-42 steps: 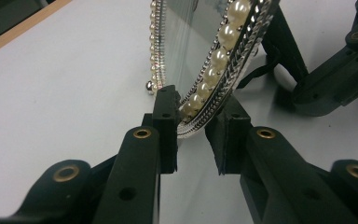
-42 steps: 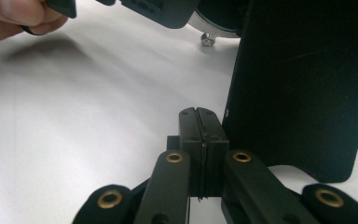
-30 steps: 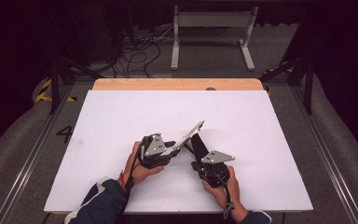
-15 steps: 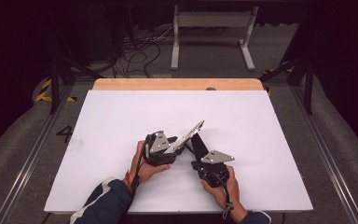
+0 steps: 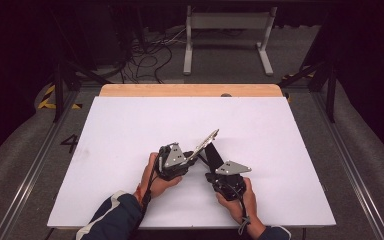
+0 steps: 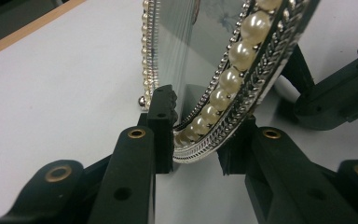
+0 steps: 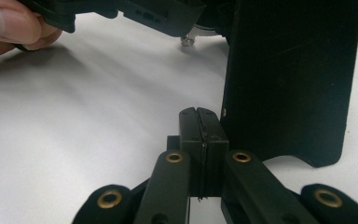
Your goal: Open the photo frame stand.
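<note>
A silver picture frame (image 5: 207, 142) rimmed with pearls (image 6: 235, 77) stands tilted on the white table top (image 5: 130, 130), propped on its black back stand (image 5: 214, 155). My left gripper (image 5: 192, 159) comes in from the left, and its jaws have just been closing on the frame's lower edge. In the left gripper view the pads (image 6: 165, 105) press on the glass face and the back, so my left gripper (image 6: 198, 130) is shut on it. My right gripper (image 7: 199, 116) is shut with nothing in it, right beside the stand (image 7: 289, 79).
A wooden strip (image 5: 190, 90) borders the table's far edge. On the floor behind it are a white metal rack (image 5: 227, 30) and loose cables (image 5: 150, 55). A hand (image 7: 9, 28) holding the left gripper is near in the right gripper view.
The left gripper has edged slightly right toward the frame and its jaws have narrowed onto the frame's edge. The right gripper and the frame have kept their places.
</note>
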The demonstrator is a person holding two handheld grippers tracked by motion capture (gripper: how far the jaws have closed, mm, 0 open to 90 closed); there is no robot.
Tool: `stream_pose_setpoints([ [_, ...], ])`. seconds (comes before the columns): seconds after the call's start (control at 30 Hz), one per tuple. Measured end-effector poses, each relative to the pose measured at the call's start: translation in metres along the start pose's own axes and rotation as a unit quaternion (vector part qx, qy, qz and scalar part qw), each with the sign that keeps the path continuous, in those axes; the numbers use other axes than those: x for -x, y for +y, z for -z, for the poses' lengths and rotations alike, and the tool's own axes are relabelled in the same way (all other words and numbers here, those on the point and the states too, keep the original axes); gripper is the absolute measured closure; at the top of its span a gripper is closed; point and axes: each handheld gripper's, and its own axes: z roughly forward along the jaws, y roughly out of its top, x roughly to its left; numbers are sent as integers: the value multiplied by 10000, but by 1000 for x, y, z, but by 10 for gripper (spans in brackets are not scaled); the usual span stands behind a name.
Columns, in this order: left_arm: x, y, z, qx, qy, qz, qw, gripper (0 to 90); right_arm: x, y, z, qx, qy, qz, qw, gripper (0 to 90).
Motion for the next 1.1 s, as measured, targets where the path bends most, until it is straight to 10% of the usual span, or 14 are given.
stream_pose_setpoints([
  [0.53,8,-1,6,-47,-35,-292,9996,711,6,0,3,-195,39,125,9997,900],
  [1.1,20,0,8,-112,246,-78,9996,701,10,-3,3,-365,45,213,9991,900],
])
